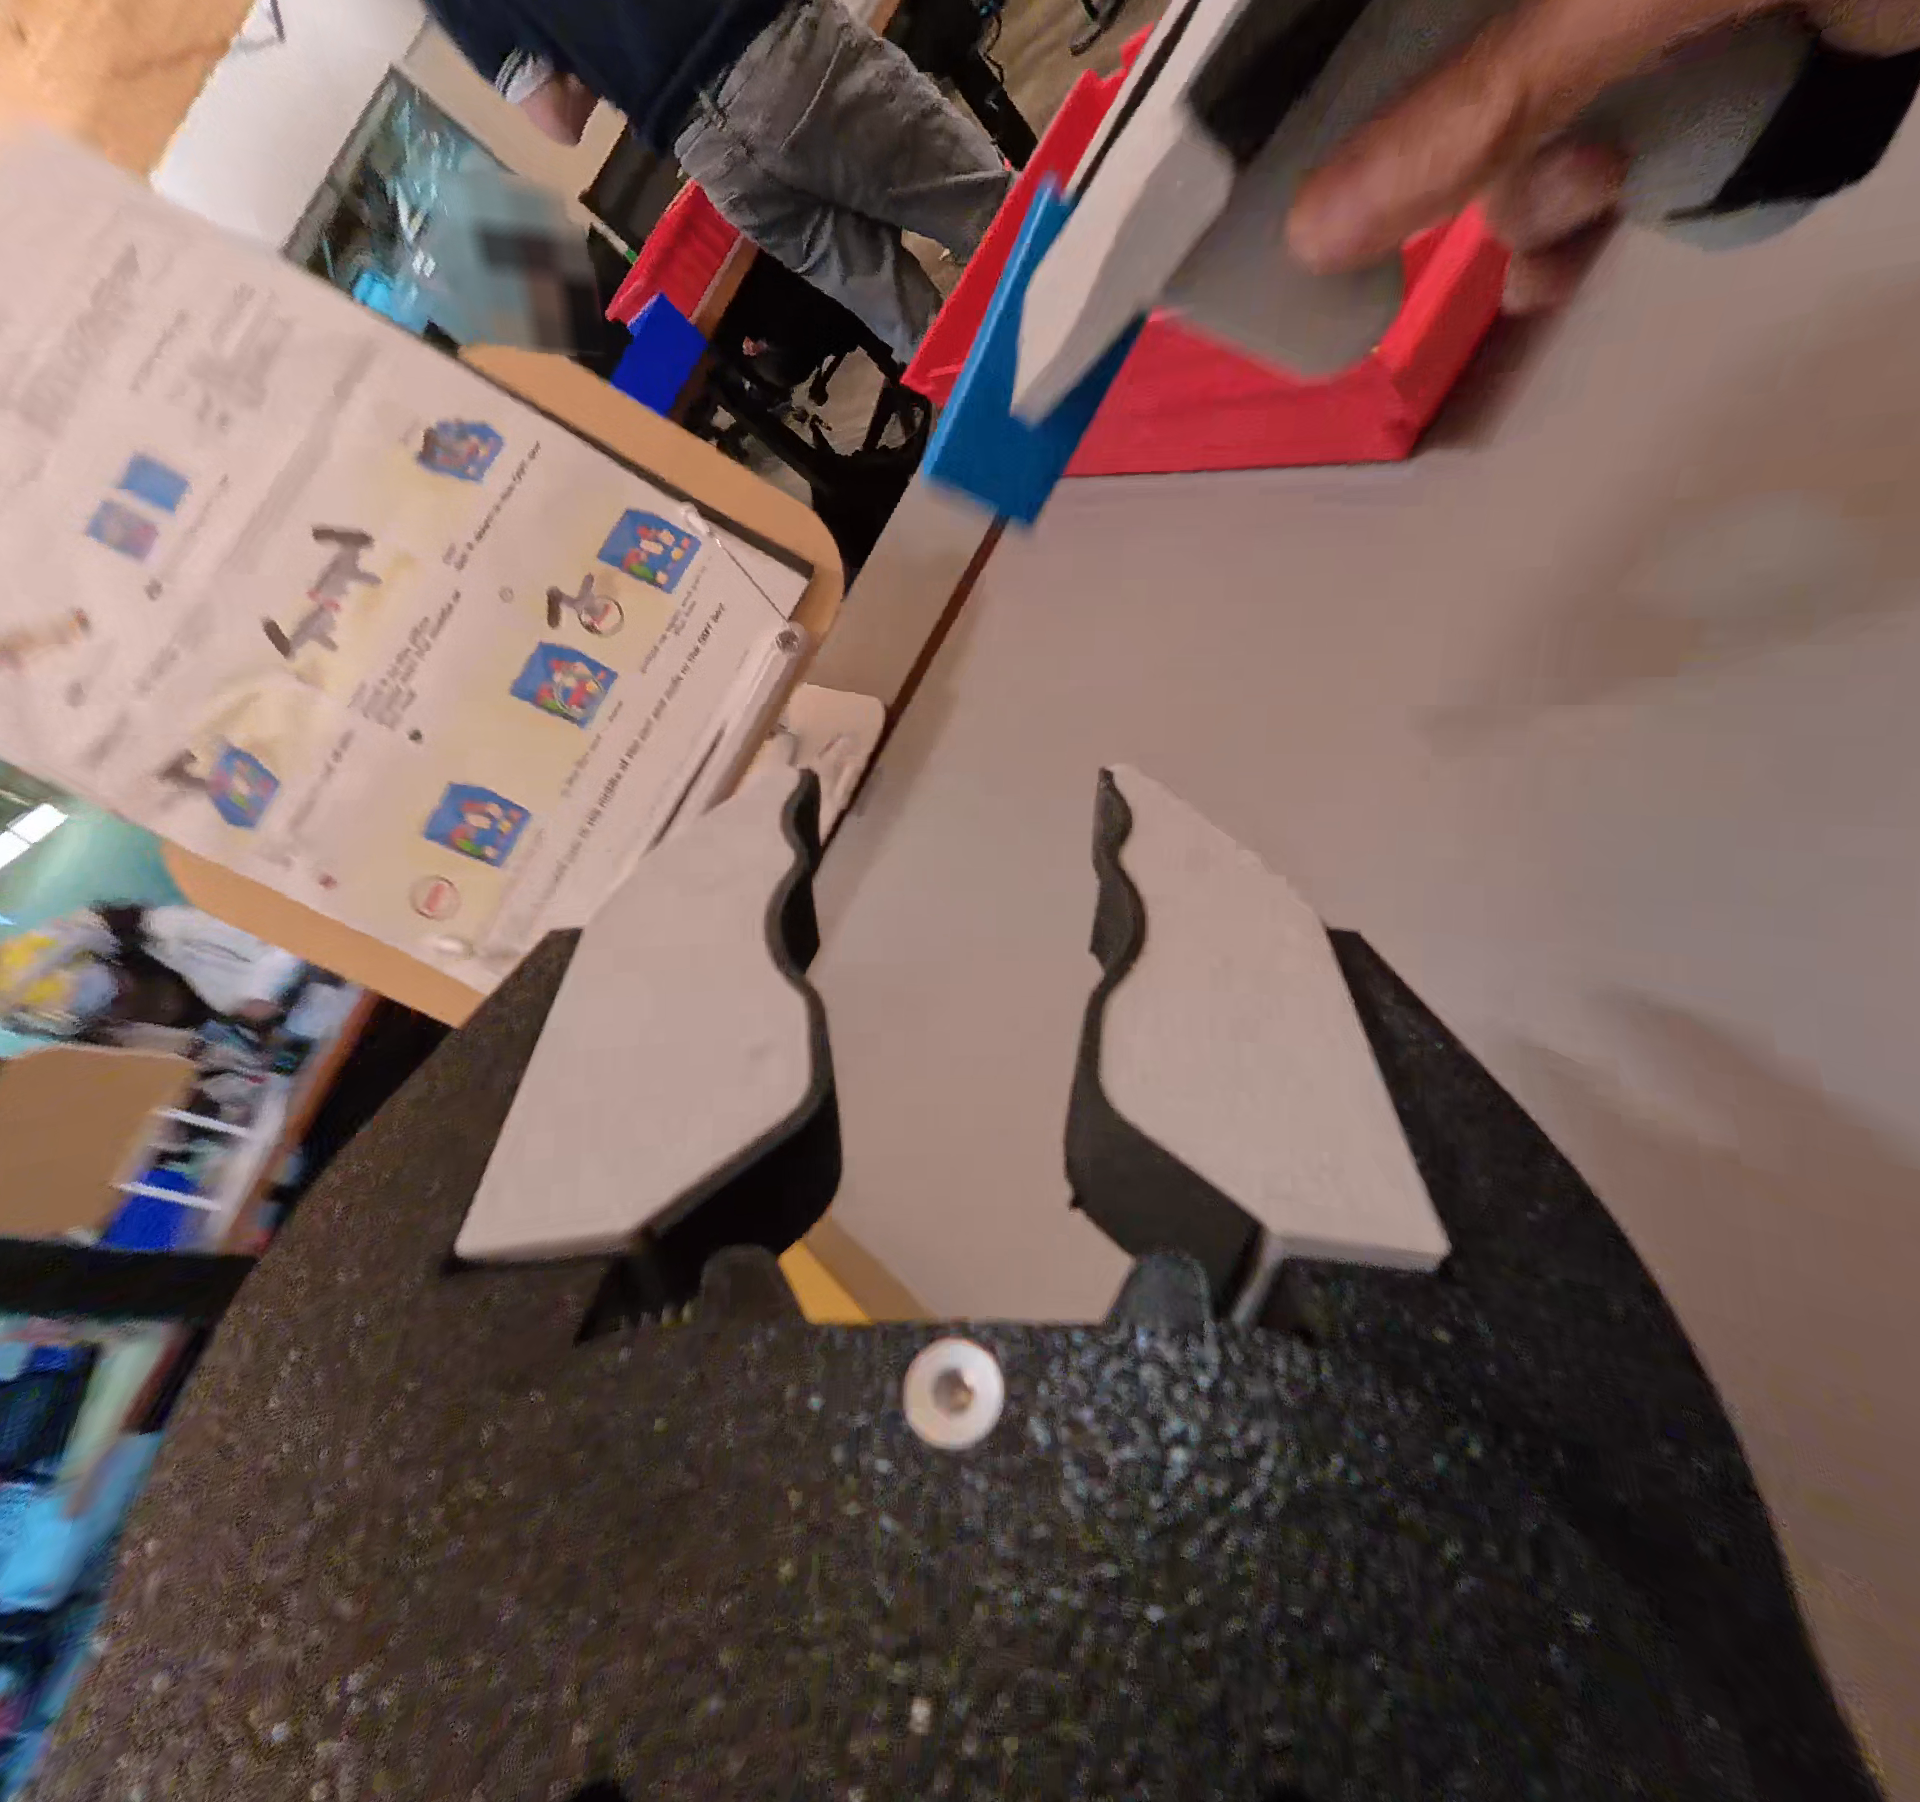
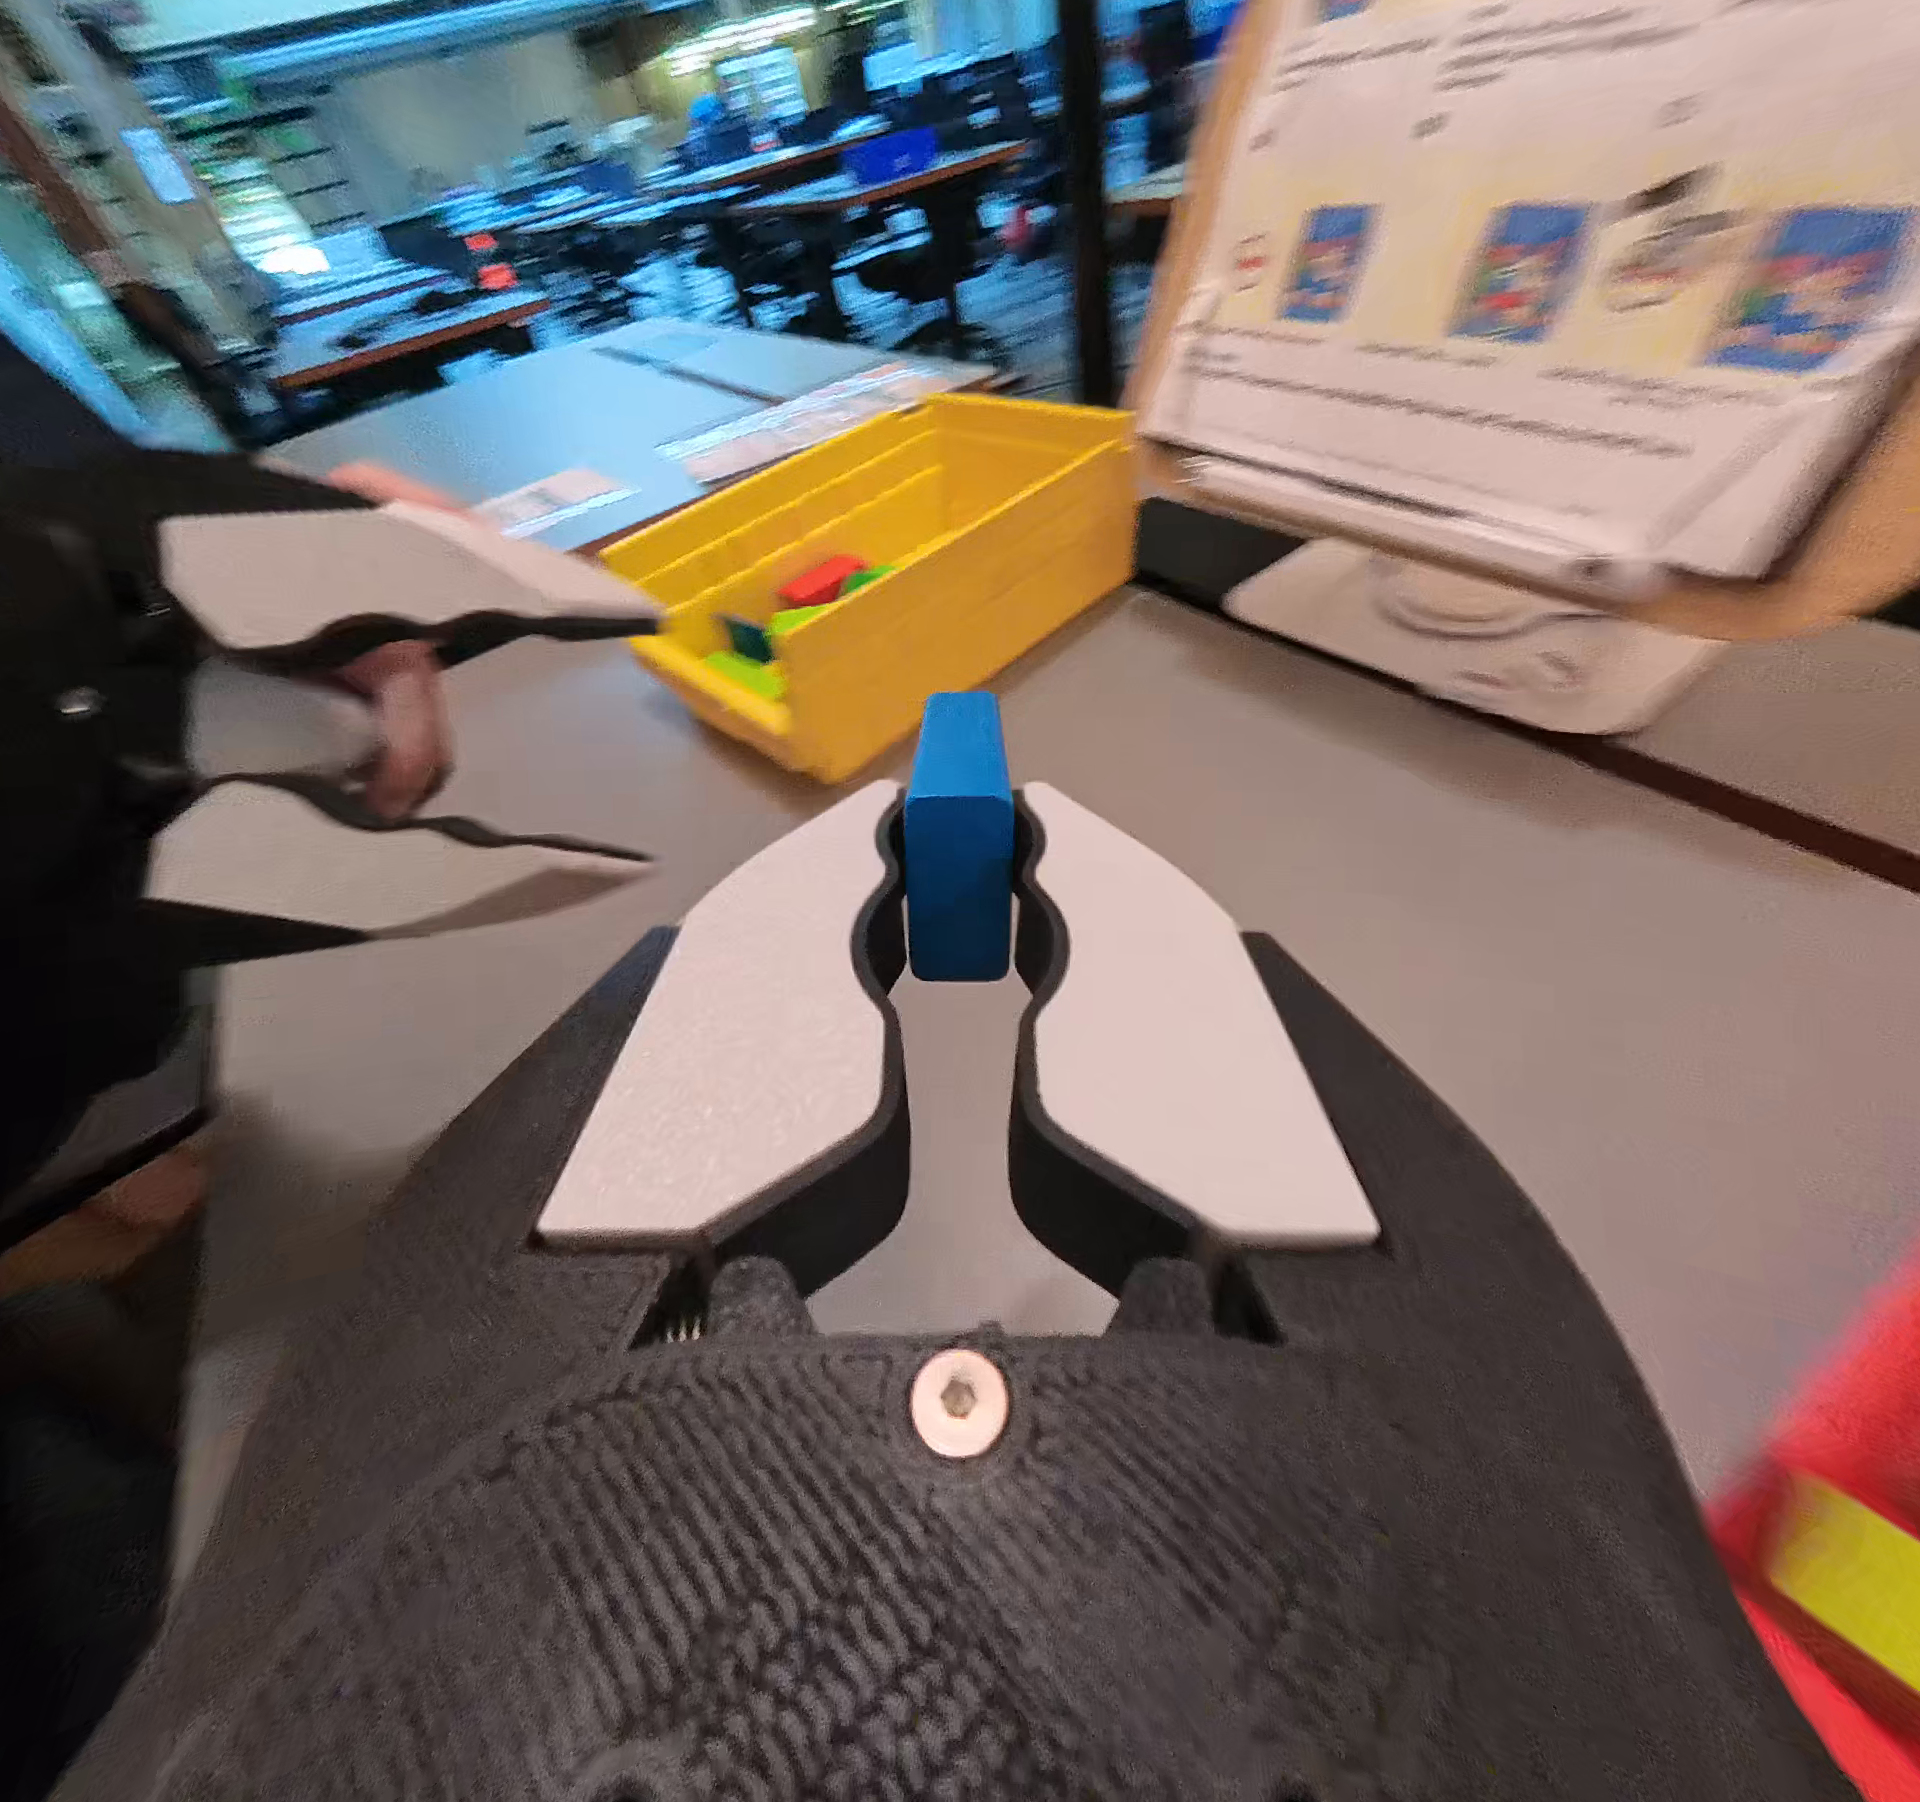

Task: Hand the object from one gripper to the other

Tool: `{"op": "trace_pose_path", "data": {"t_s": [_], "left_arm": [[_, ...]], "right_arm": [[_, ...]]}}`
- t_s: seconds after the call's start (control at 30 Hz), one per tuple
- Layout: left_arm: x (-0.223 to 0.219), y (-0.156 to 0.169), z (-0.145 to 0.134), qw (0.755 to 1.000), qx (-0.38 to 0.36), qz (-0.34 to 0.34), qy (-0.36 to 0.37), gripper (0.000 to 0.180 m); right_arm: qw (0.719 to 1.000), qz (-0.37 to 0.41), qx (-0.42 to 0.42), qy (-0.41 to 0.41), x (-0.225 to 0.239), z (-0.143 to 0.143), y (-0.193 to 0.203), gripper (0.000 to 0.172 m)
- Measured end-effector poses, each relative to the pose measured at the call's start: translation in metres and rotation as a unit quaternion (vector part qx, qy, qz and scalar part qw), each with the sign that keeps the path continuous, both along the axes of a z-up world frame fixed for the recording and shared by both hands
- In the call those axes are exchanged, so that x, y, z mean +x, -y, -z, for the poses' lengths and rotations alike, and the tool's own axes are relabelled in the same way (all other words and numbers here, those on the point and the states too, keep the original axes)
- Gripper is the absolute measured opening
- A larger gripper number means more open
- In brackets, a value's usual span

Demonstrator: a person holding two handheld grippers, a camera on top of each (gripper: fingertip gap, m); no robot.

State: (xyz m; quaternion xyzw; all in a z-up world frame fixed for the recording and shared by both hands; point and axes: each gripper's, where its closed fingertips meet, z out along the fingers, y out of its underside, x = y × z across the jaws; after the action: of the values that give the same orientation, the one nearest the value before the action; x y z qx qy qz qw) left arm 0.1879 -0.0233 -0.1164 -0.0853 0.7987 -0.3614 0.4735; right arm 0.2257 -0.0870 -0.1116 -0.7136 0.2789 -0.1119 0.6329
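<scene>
Grey table [image 2: 1403, 921] in a workshop of blurred benches.

- Instruction sheet [image 2: 1538, 225] on a stand, beyond and right of the right jaws – print and pictures smeared; cut off at the frame edge.
- Yellow bin [image 2: 966, 547], ahead-left of the right jaws – red and green pieces inside, shapes unclear.
- Red bin [image 1: 1247, 402], mostly hidden behind the far gripper.
- Right gripper [image 2: 958, 817]: both pads clamp a blue block [image 2: 956, 859], upright, rising past the tips.
- Left gripper [image 1: 956, 796]: jaws wide apart, bare, well left of the block.
</scene>
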Motion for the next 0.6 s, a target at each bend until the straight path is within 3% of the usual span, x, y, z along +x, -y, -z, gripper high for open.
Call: {"op": "trace_pose_path", "data": {"t_s": [0.03, 0.27, 0.4, 0.6], "left_arm": [[0.0, -0.005, 0.003, 0.999, -0.026, -0.008, -0.018, 0.05], [-0.004, -0.047, 0.039, 0.967, -0.189, -0.083, -0.147, 0.049], [-0.011, -0.06, 0.055, 0.95, -0.239, -0.089, -0.179, 0.046], [-0.019, -0.081, 0.074, 0.95, -0.218, -0.121, -0.189, 0.046]], "right_arm": [[0.999, 0.039, -0.006, 0.006, 0.01, -0.002, 0.02, 0.017], [0.95, 0.292, -0.112, 0.011, 0.065, 0.02, 0.17, 0.017], [0.93, 0.32, -0.181, -0.02, 0.098, 0.044, 0.205, 0.017], [0.91, 0.313, -0.259, -0.088, 0.147, 0.083, 0.219, 0.017]]}}
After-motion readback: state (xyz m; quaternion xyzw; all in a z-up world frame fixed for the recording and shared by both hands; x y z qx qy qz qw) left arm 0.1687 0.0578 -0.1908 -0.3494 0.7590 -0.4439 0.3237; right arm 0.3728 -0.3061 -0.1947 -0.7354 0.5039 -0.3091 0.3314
